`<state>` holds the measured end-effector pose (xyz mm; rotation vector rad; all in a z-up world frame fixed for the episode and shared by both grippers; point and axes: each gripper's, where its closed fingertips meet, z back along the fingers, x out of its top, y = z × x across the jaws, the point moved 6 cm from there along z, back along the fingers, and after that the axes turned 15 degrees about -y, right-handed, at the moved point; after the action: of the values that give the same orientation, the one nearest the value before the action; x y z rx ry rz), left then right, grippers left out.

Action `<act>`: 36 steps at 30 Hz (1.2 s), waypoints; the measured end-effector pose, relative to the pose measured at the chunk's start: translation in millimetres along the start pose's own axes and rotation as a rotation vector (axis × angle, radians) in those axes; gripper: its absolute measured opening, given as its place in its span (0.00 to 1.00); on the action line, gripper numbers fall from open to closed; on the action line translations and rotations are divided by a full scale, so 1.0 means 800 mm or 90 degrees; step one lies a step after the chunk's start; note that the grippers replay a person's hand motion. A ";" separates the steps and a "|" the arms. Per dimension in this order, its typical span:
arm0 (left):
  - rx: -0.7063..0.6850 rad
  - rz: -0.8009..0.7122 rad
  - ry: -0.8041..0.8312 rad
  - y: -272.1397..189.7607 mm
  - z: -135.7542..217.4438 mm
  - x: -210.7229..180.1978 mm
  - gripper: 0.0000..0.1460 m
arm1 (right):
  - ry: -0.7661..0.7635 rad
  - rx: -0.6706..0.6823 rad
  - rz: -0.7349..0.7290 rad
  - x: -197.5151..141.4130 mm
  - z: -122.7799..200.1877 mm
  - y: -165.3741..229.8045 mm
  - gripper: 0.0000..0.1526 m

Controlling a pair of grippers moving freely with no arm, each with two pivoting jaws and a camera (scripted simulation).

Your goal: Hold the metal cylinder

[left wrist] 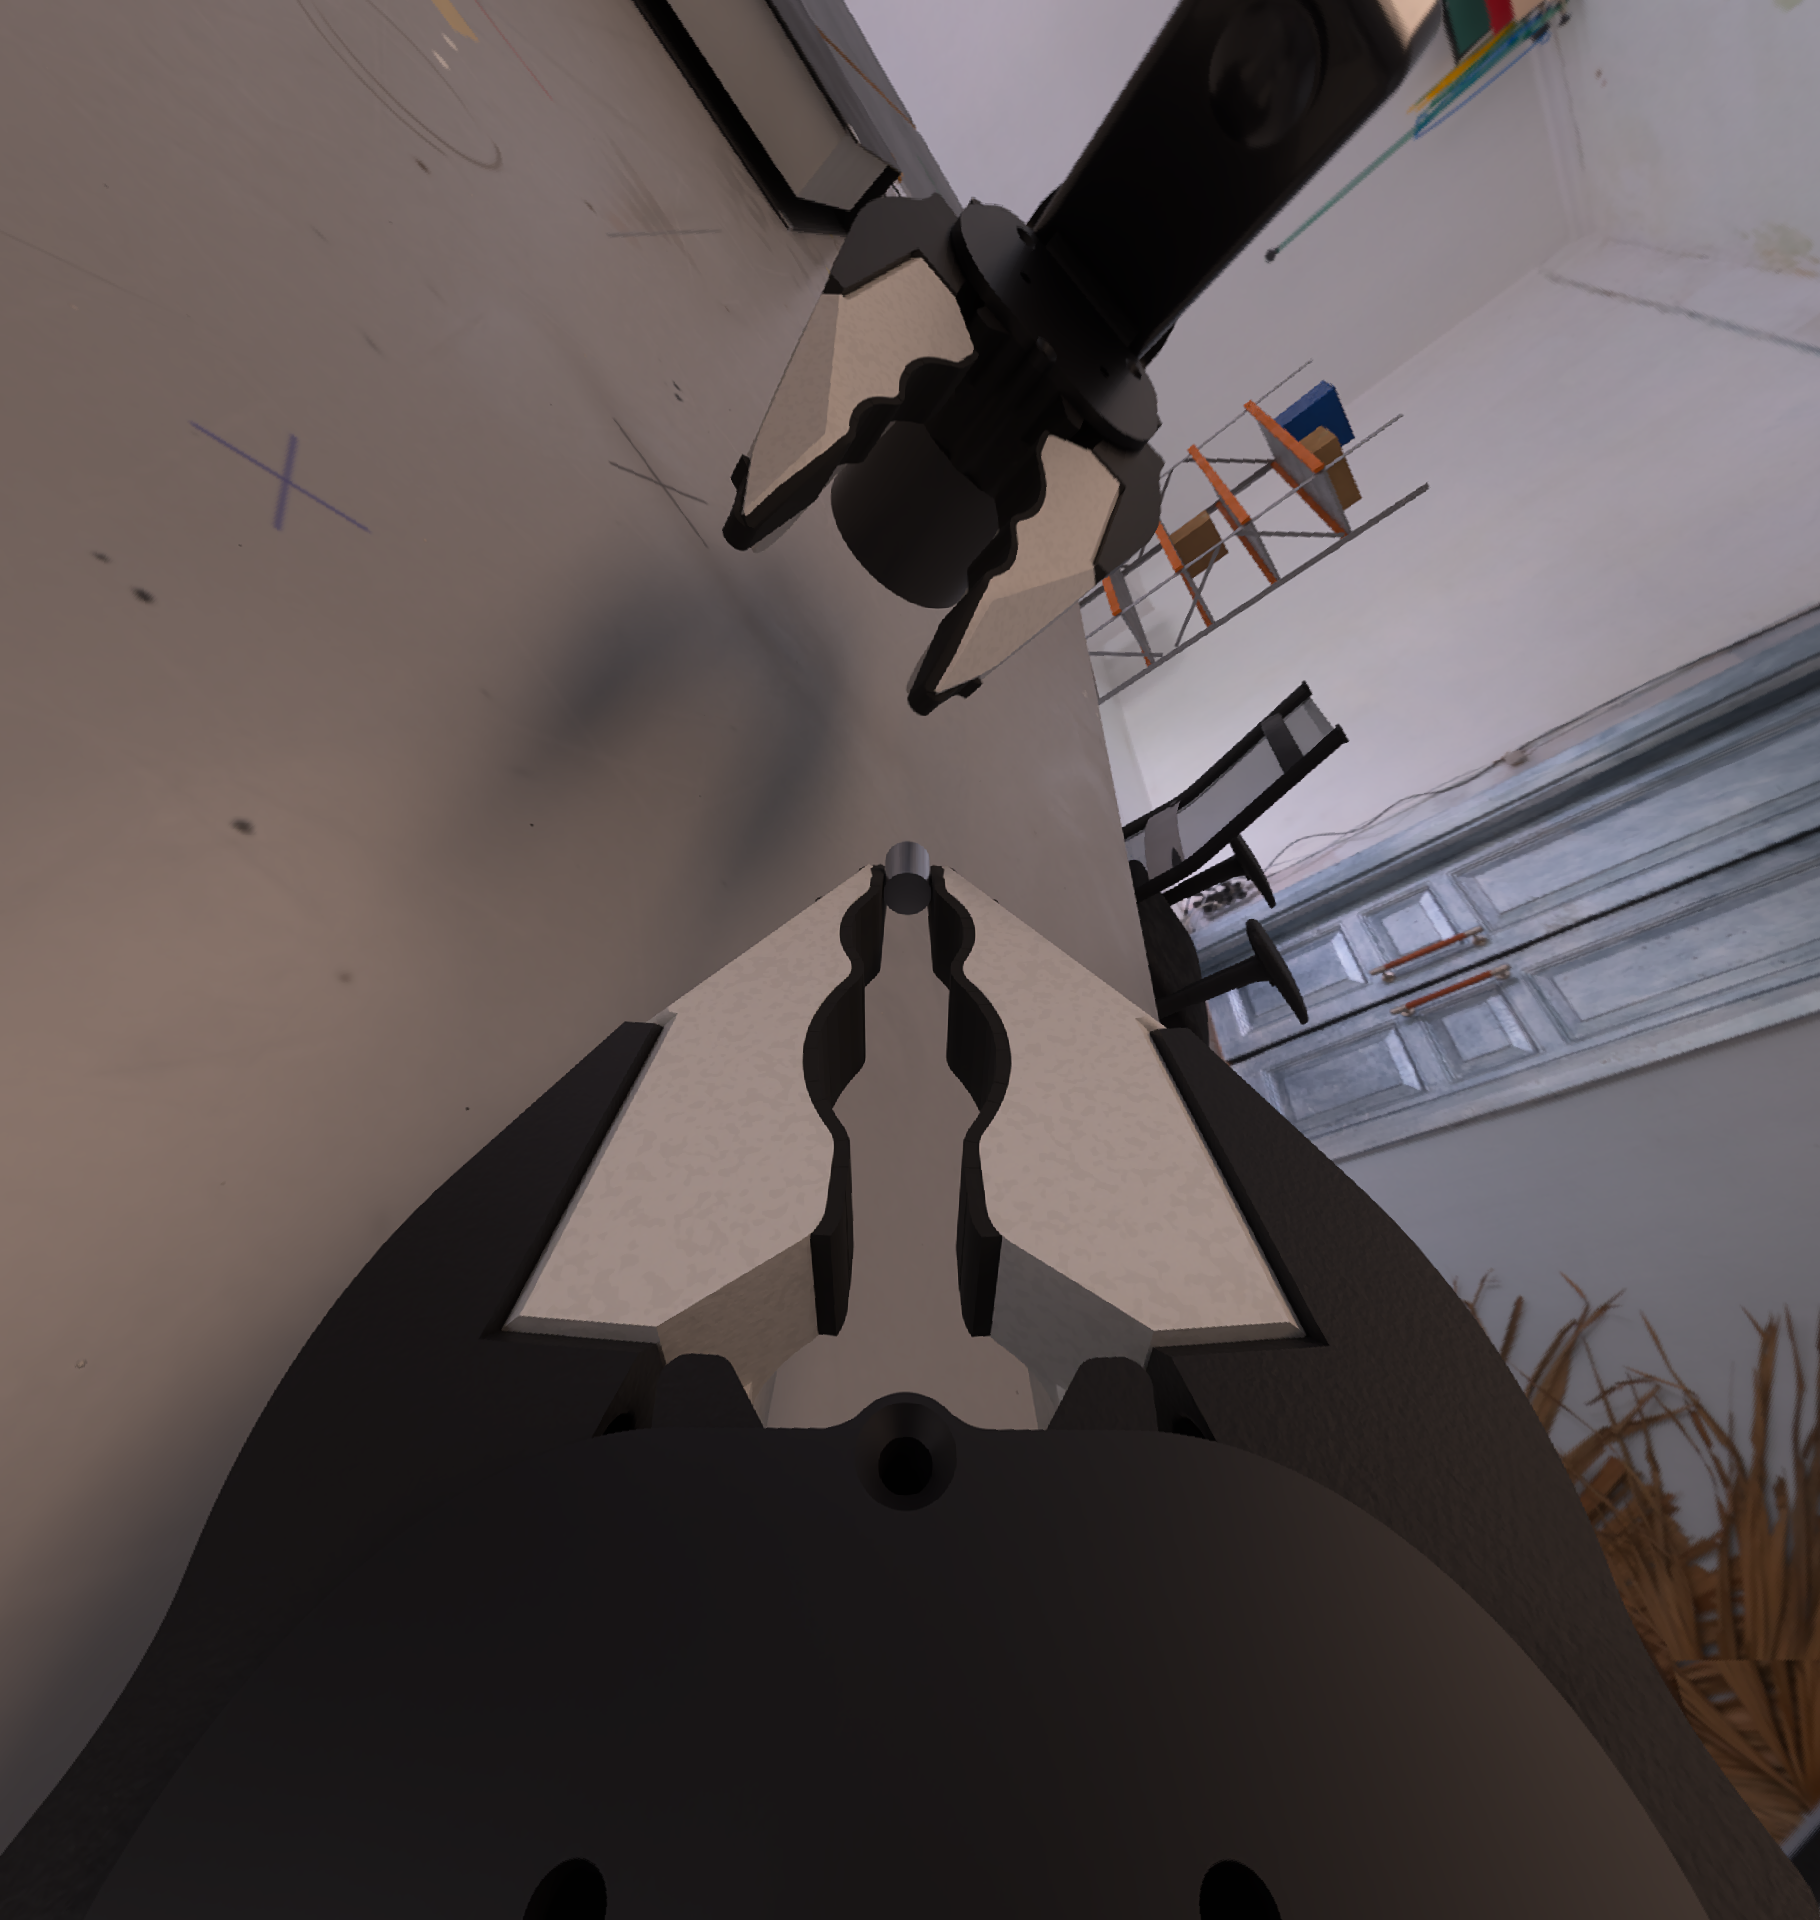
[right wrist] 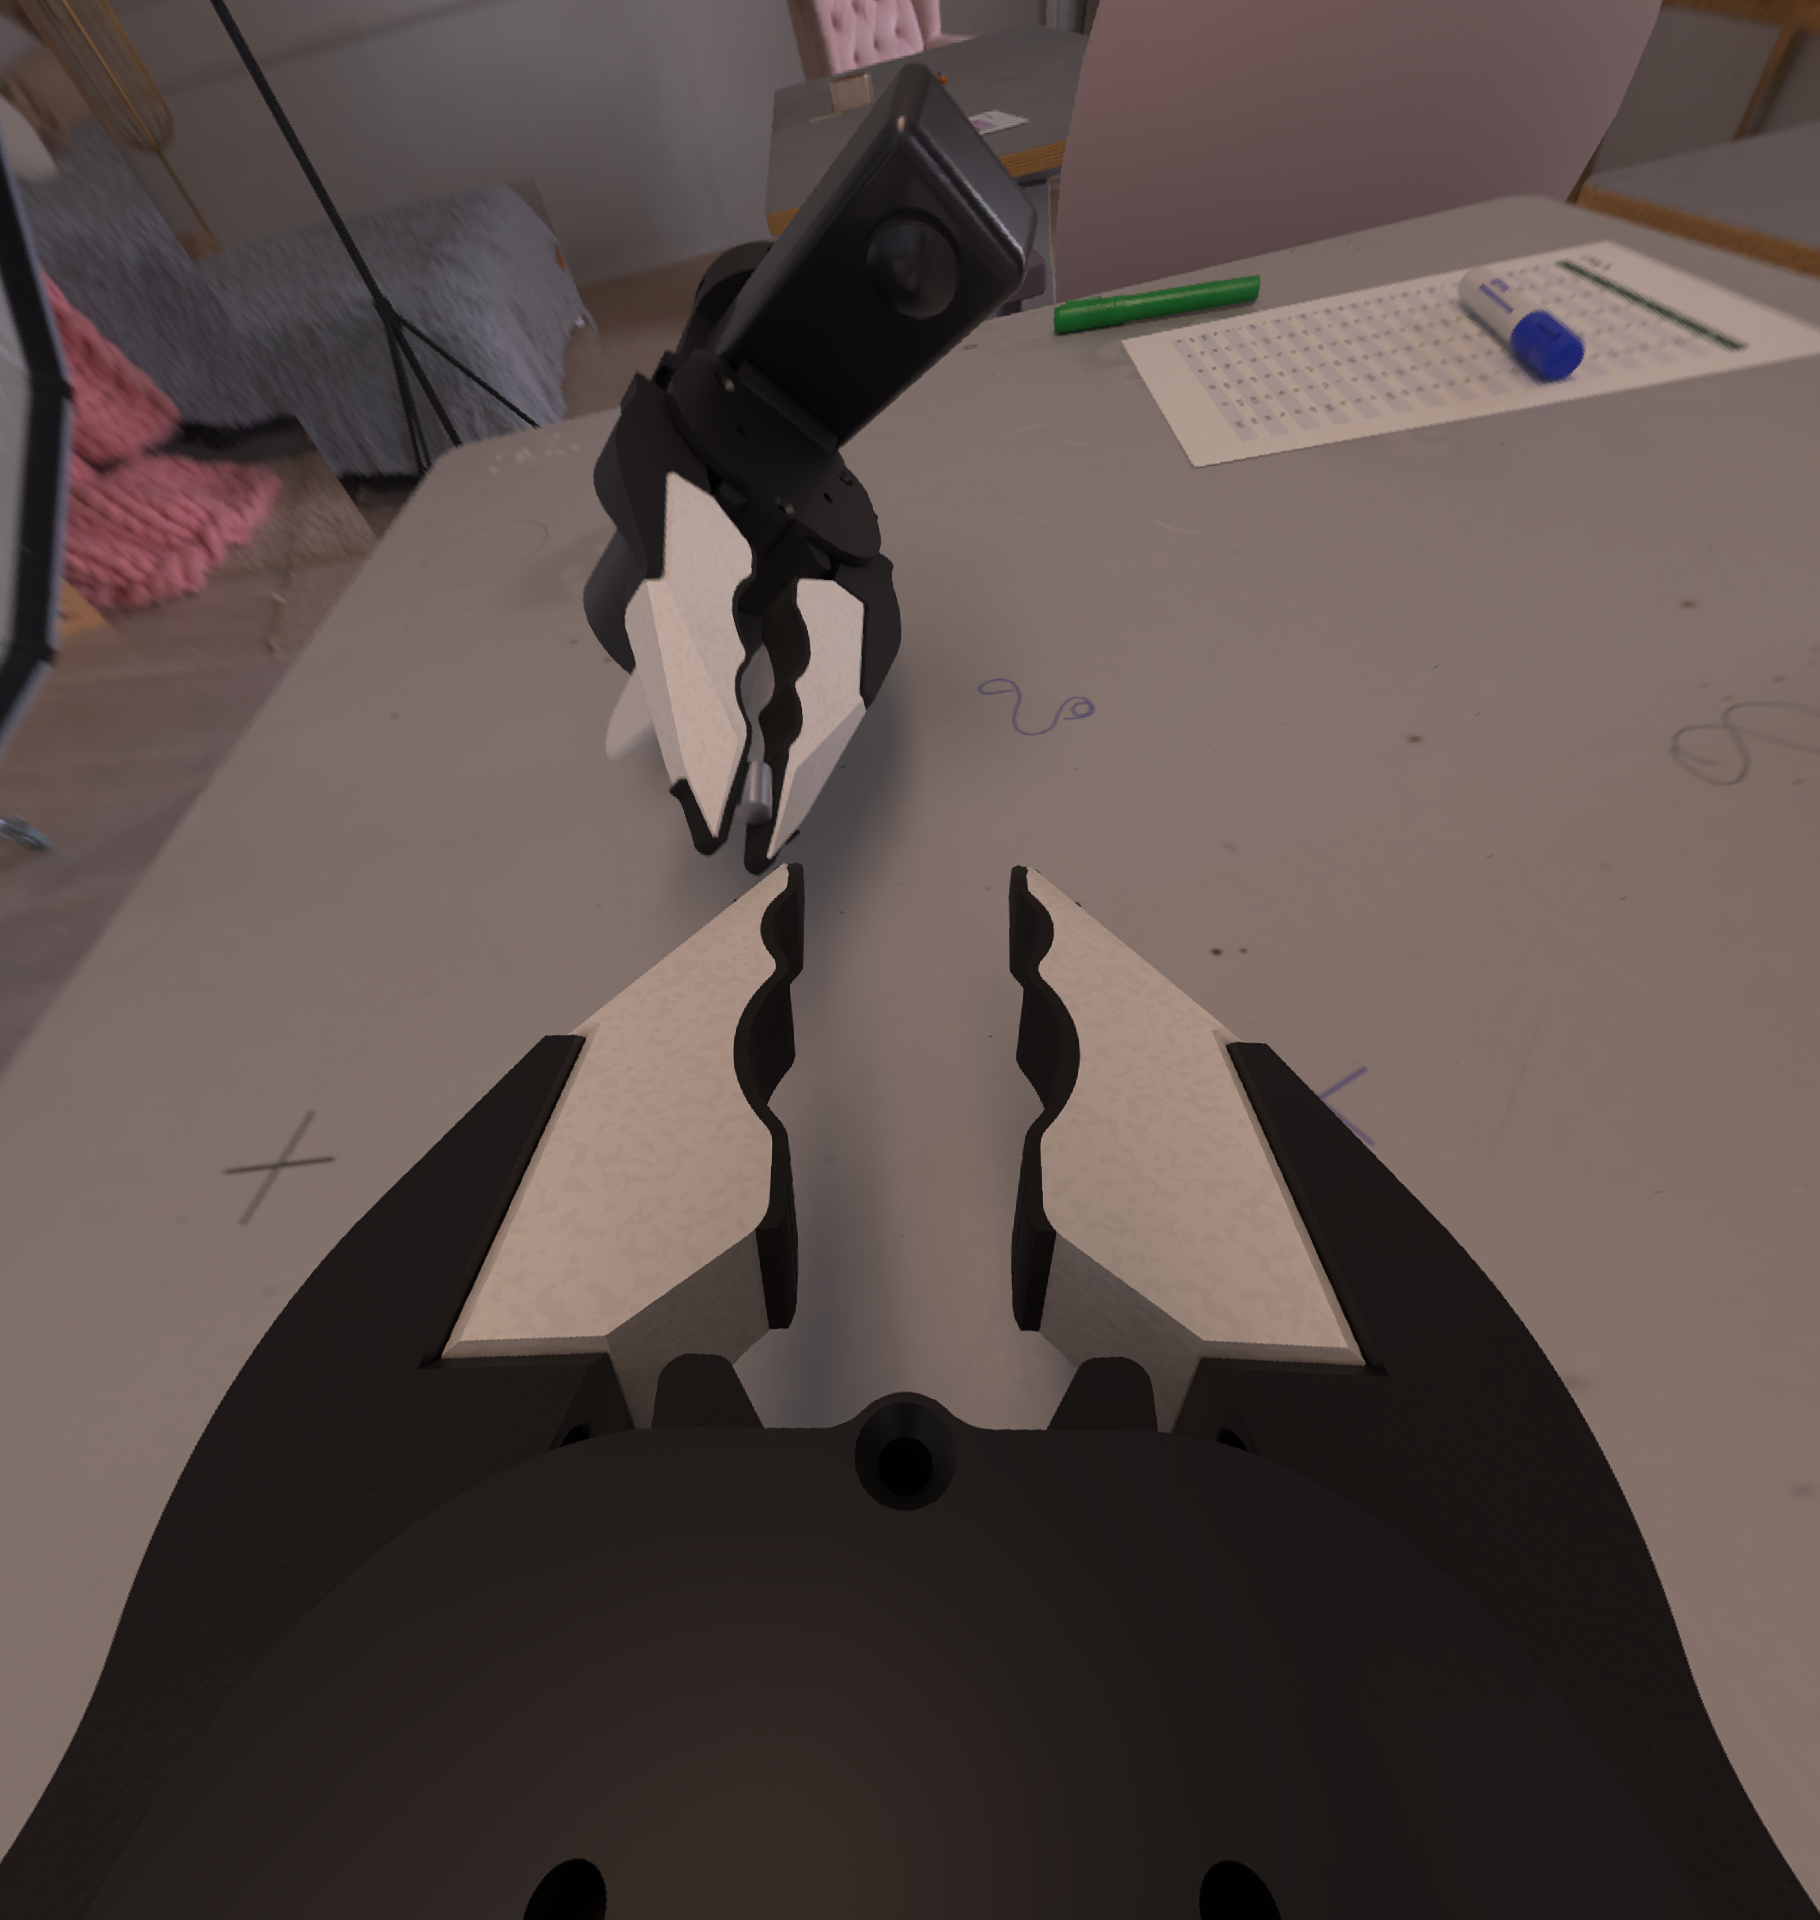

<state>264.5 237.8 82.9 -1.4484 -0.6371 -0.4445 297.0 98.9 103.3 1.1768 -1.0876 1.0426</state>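
Already my left gripper pinches the metal cylinder at its very fingertips, mid-frame above the grey table. Holding seems underway; next comes steadiness. My right gripper gapes empty nearby.

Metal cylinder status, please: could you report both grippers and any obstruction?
Left gripper shut on small grey metal cylinder, held at fingertips above grey table. Right gripper open, empty, facing it. Nothing in the way.

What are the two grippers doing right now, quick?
Left gripper: shut on the metal cylinder, pinched at its fingertips.
Right gripper: open, holding nothing.
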 end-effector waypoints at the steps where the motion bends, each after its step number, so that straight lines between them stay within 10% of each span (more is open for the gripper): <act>1: 0.001 -0.002 0.001 0.000 -0.001 -0.001 0.05 | -0.002 0.002 -0.020 0.001 0.000 0.000 0.26; 25: -0.041 -0.016 -0.095 -0.001 -0.011 0.011 0.05 | -0.124 0.003 -0.280 0.009 -0.006 -0.008 0.06; 36: 0.047 -0.055 -0.127 0.012 0.004 0.022 0.05 | 0.135 -0.041 -0.036 -0.026 0.020 -0.016 0.19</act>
<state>283.4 243.7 87.2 -1.4079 -0.8699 -0.3429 304.6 81.1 82.0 1.0153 -0.9104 1.0546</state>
